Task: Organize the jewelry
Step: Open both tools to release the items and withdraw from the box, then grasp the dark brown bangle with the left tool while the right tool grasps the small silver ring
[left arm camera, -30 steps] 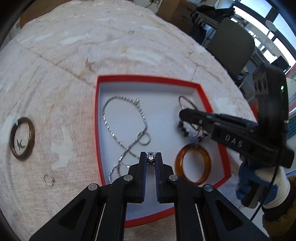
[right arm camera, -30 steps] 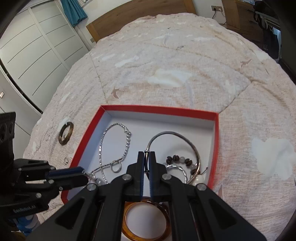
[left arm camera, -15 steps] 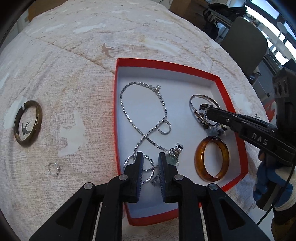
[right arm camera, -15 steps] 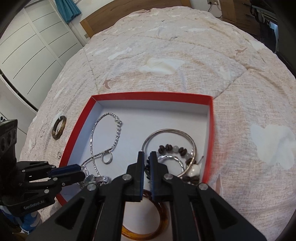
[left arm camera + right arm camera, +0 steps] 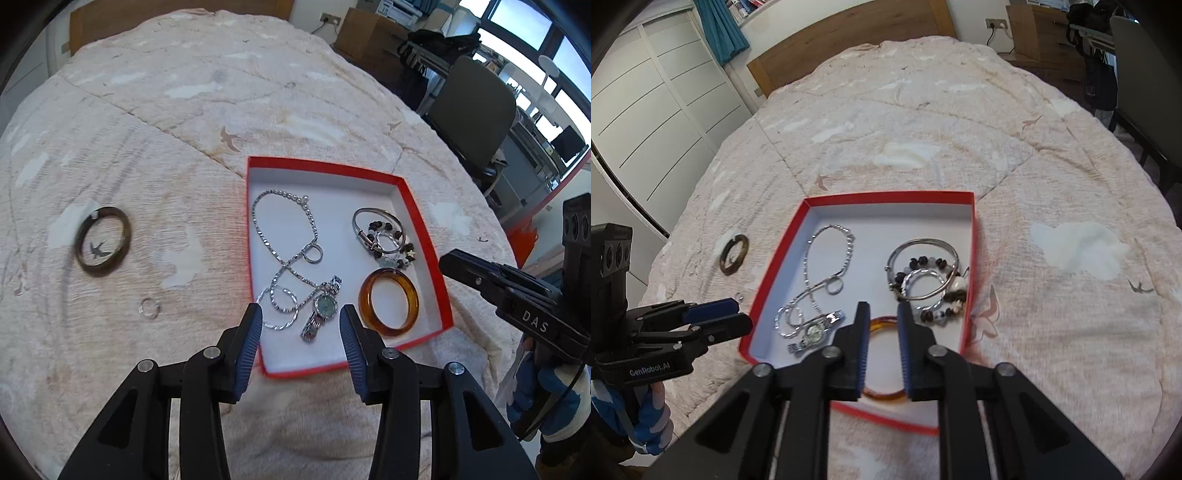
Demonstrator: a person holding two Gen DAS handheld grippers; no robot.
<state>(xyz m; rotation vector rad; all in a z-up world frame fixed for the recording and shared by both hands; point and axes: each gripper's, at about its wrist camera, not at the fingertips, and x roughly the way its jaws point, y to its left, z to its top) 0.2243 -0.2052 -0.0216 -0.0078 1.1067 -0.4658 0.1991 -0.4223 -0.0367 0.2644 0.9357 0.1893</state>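
Two pieces of jewelry lie outside the red box (image 5: 424, 236), on the quilt (image 5: 184, 110): a dark brown bangle (image 5: 102, 241) and, nearer to the box, a small silver ring (image 5: 150, 308). I judge these are the next things to collect. The bangle looks stiff and light, so it can be pinched across its band at any side. The ring is tiny and sits a little sunk in the soft cloth; it may slip, so it needs a careful pinch from above.

Inside the box lie a silver chain necklace (image 5: 284, 240) with loose loops, a wristwatch (image 5: 323, 308) touching the chain, an amber bangle (image 5: 389, 302), and a heap of a silver bangle with a bead bracelet (image 5: 384, 240). The chain is limp and could tangle with the watch.

The left gripper (image 5: 301, 321) hangs over the near edge of the box, spread wide and holding nothing. The right gripper (image 5: 881, 325) hovers above the amber bangle, parted a little, also empty.
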